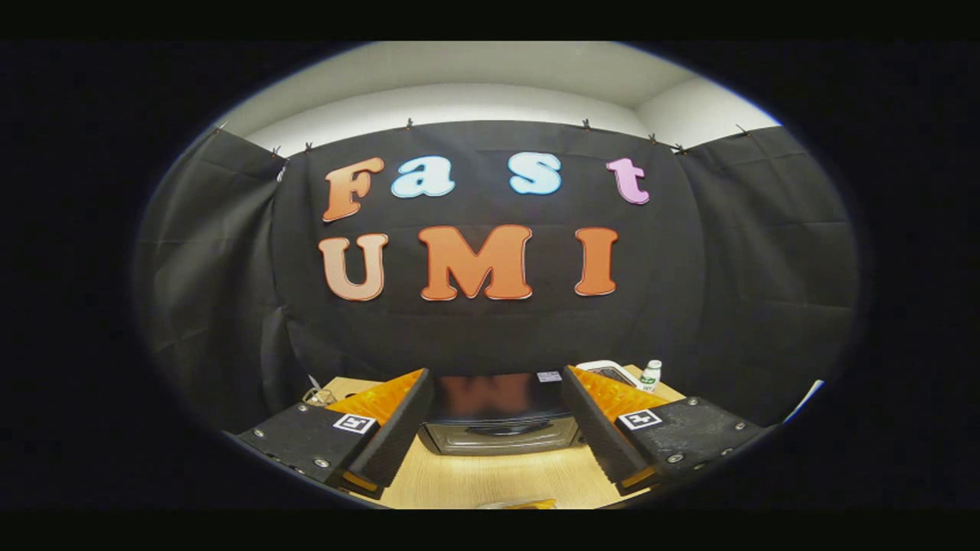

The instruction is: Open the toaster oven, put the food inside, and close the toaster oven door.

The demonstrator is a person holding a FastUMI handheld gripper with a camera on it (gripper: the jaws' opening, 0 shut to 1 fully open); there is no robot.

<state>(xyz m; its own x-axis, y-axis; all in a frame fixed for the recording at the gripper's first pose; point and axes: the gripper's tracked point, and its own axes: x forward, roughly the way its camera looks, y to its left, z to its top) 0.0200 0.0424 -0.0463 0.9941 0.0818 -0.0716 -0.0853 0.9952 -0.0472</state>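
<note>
The gripper [498, 428] is held above a light wood-grain table [498, 478], its two ribbed fingers [398, 428] spread wide with nothing between them. Framed in the gap, just beyond the fingertips, sits a dark, glossy-topped toaster oven [498, 421]: a low rectangular box whose long axis runs crosswise to the fingers, its glass-fronted door [501, 438] facing the camera and standing closed. A white bottle with a green label [650, 375] stands upright near the table's far right edge, beside a flat white object [609, 369] partly hidden by the right finger. A yellow item [521, 504], mostly cut off, lies on the table nearest the camera.
</note>
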